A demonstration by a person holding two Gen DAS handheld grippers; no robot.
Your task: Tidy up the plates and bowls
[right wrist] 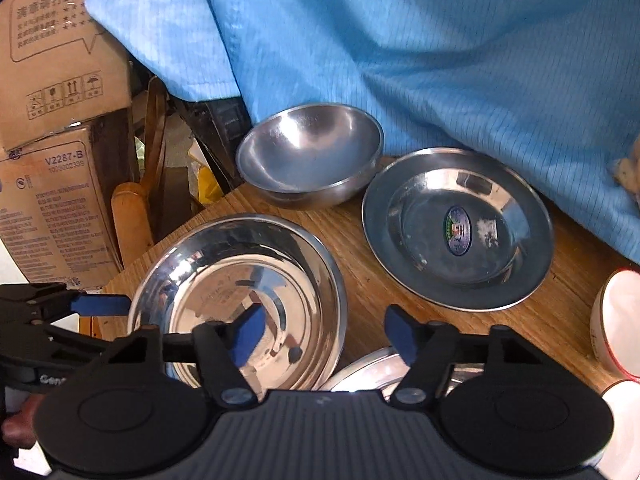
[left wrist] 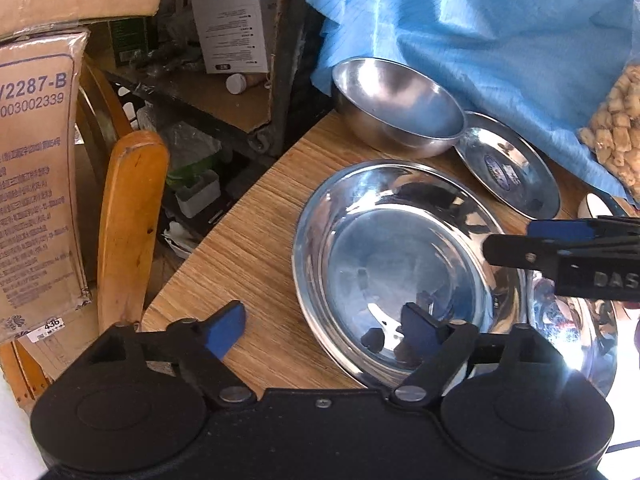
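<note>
a large steel plate (left wrist: 404, 264) is straddled at opposite rims by the left gripper (left wrist: 328, 326) and right gripper (right wrist: 324, 334), jaws partly open, nothing clamped. a steel bowl (right wrist: 310, 154) and smaller plate (right wrist: 458, 228) are seen behind, hemmed by blue cloth (right wrist: 400, 48) on the wooden table (left wrist: 248, 240).

A blue cloth (right wrist: 420, 60) drapes behind the wooden table (left wrist: 240, 248), cardboard boxes (left wrist: 36, 168) beside it.
</note>
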